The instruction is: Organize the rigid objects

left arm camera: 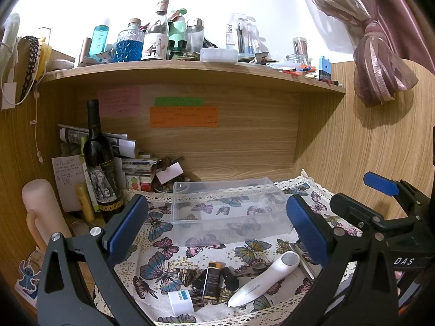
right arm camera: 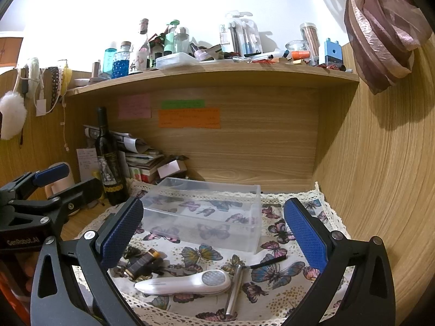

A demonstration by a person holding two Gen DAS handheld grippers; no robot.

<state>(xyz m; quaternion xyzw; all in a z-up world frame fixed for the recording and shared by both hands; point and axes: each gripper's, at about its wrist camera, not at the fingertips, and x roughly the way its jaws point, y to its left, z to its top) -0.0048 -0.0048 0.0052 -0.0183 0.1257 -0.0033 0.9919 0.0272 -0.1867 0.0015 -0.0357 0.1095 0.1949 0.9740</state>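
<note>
A clear plastic box point(left arm camera: 231, 212) point(right arm camera: 206, 214) stands empty on the butterfly cloth point(left arm camera: 160, 233). In front of it lie a white handheld device point(left arm camera: 269, 279) point(right arm camera: 187, 284), a dark lighter-like tube with a gold band point(left arm camera: 213, 282) point(right arm camera: 142, 263), a small white box with a blue label point(left arm camera: 180, 301), a silver rod point(right arm camera: 235, 289) and a thin black brush point(right arm camera: 269, 262). My left gripper point(left arm camera: 217, 231) is open and empty above these items. My right gripper point(right arm camera: 214, 233) is open and empty, also above them; it shows at the right of the left wrist view point(left arm camera: 380, 187).
A dark wine bottle point(left arm camera: 99, 163) point(right arm camera: 110, 160), papers and books point(left arm camera: 136, 160) stand at the back left. A pink bottle point(left arm camera: 43, 212) is at the left. A crowded shelf point(left arm camera: 190, 68) hangs overhead. Wooden walls close in behind and on the right.
</note>
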